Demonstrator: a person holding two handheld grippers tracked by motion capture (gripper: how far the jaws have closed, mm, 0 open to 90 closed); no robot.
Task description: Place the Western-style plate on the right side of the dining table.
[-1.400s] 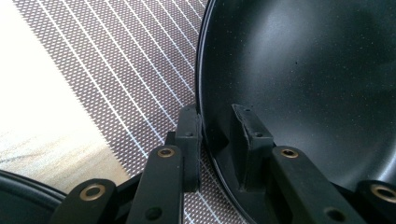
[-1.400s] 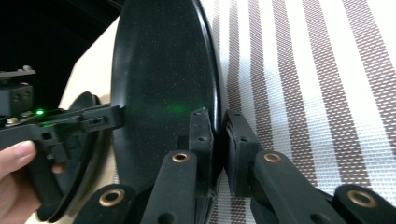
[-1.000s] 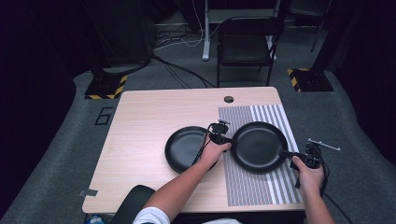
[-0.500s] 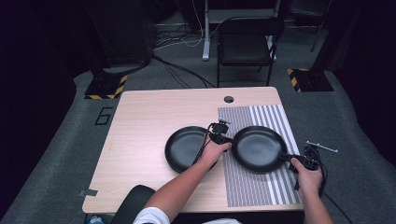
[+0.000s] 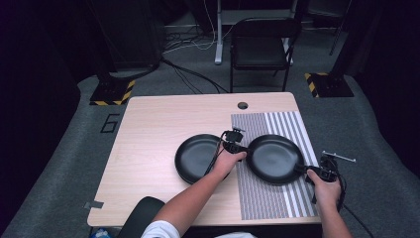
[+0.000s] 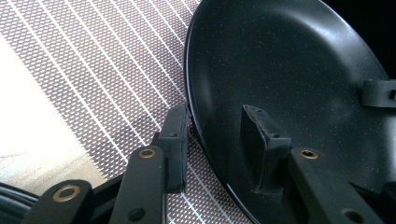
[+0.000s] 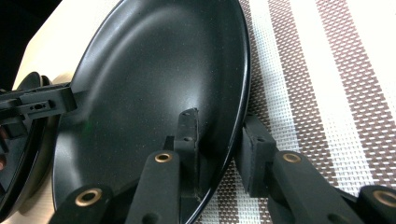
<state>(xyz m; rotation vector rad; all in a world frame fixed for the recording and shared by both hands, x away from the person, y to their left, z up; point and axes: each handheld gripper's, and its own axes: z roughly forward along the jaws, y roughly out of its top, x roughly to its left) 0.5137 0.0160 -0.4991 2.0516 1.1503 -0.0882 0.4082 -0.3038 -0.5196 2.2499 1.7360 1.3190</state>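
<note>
A black plate [image 5: 275, 157] [image 6: 289, 60] [image 7: 154, 70] lies on the striped placemat [image 5: 287, 124] [image 6: 93, 60] [image 7: 327, 70]. A second black plate [image 5: 197, 157] rests just left of it on the bare wooden table [image 5: 163, 124]. My left gripper [image 5: 236, 146] [image 6: 215, 114] straddles the mat plate's left rim, one jaw outside and one inside, with gaps on both sides. At the opposite rim my right gripper [image 5: 306, 169] [image 7: 220, 119] straddles it likewise, pads off the rim. Both sets of jaws have just been opening and now stand open around the rim.
A black chair [image 5: 260, 49] stands beyond the table's far edge. A round cable hole [image 5: 242, 105] sits near the table's back. Cables trail over the grey floor, with yellow-black striped bases [image 5: 111, 91] at both sides. A small metal piece [image 5: 339, 157] lies off the right edge.
Both hands stay at the plate's rims and the plates lie where they were; nothing has visibly shifted in the high view.
</note>
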